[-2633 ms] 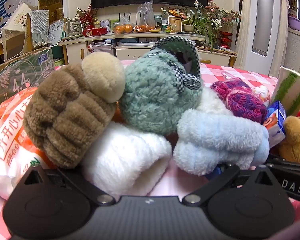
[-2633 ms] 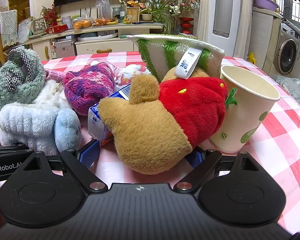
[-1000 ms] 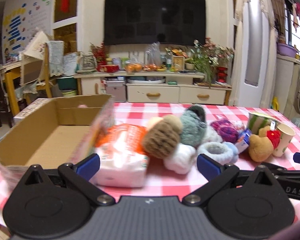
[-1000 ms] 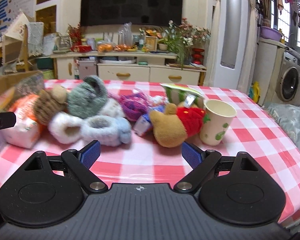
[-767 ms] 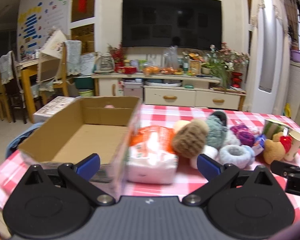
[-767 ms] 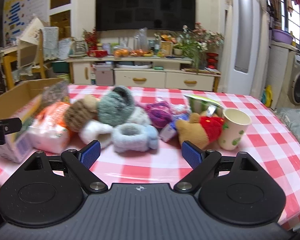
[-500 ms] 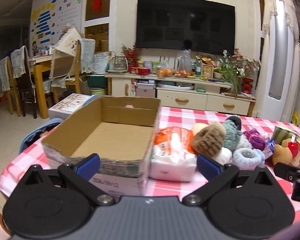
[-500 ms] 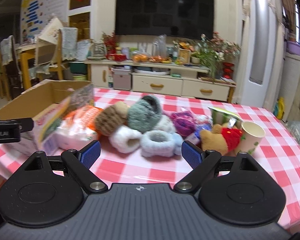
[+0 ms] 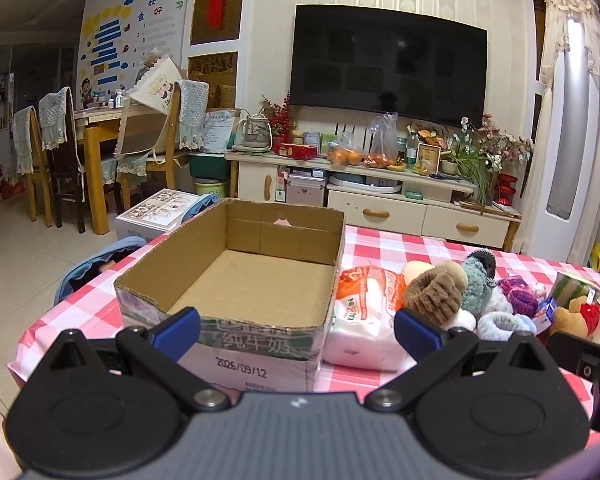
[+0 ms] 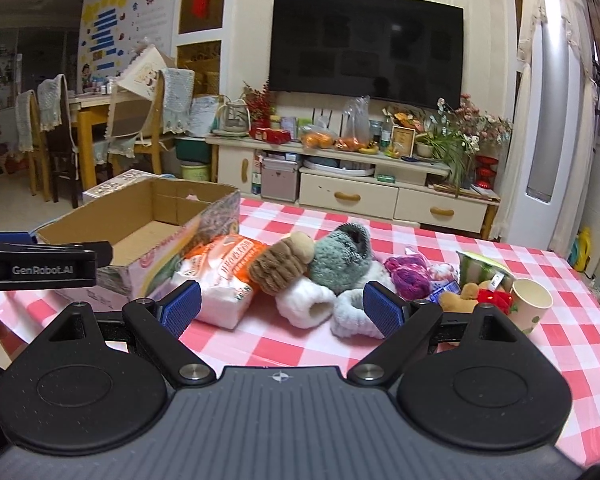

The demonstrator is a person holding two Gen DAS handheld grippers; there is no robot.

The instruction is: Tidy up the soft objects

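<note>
From the left wrist, the left gripper (image 9: 296, 328) has pulled far back from the soft toys (image 9: 436, 294), fingers apart and empty; a cardboard box (image 9: 236, 276) now fills the foreground beside a tissue pack (image 9: 364, 320). The right wrist shows the right gripper (image 10: 281, 307) likewise spread, and a paper cup (image 10: 530, 304) past the toys on the checked table (image 10: 572, 344).

Left gripper (image 9: 296, 330), right gripper (image 10: 281, 308): fingers spread wide, empty.

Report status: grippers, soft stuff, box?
Left gripper and right gripper open, empty. Soft toys piled on table. Cardboard box empty. Tissue pack between them.
</note>
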